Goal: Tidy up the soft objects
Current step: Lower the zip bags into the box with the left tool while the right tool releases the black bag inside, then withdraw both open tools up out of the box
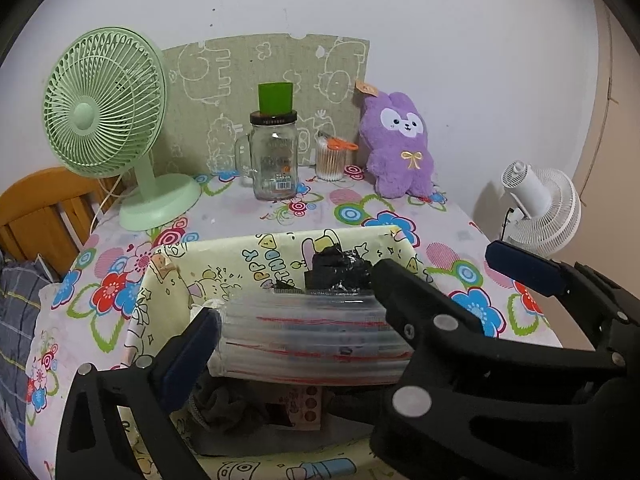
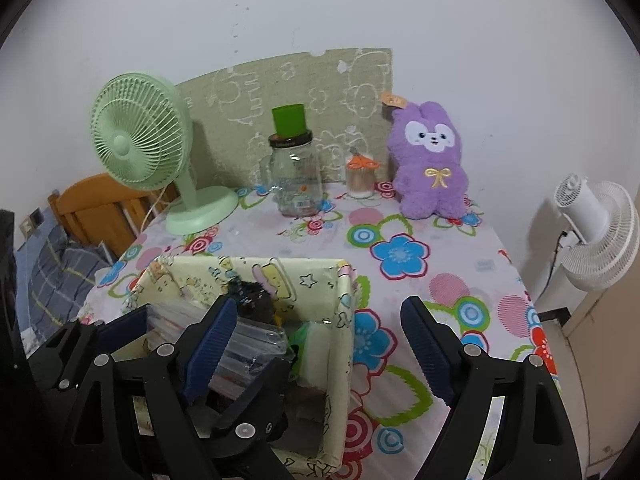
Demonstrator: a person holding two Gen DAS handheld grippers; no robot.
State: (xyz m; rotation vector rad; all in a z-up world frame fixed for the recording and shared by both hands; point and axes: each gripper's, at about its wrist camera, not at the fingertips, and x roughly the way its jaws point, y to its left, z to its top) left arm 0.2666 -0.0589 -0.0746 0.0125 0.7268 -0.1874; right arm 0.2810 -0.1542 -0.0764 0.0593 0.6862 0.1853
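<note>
A purple plush bunny [image 1: 400, 140] leans upright against the wall at the back right of the table; it also shows in the right wrist view [image 2: 432, 168]. A pale yellow cartoon-print box [image 1: 224, 256] stands at the table's front, holding clear plastic bags [image 1: 316, 332] and a black bundle [image 1: 336, 268]; the box also shows in the right wrist view [image 2: 312, 280]. My left gripper [image 1: 296, 300] is open above the box, its fingers on either side of the clear bags. My right gripper [image 2: 320, 340] is open over the box's right wall.
A green desk fan [image 1: 104, 120], a glass jar [image 1: 274, 160] with a green cup [image 1: 275, 96] on it, and a cotton swab pot [image 1: 331, 158] stand at the back. A white fan [image 2: 596, 232] stands off the table's right edge. A wooden chair [image 1: 40, 208] is at left.
</note>
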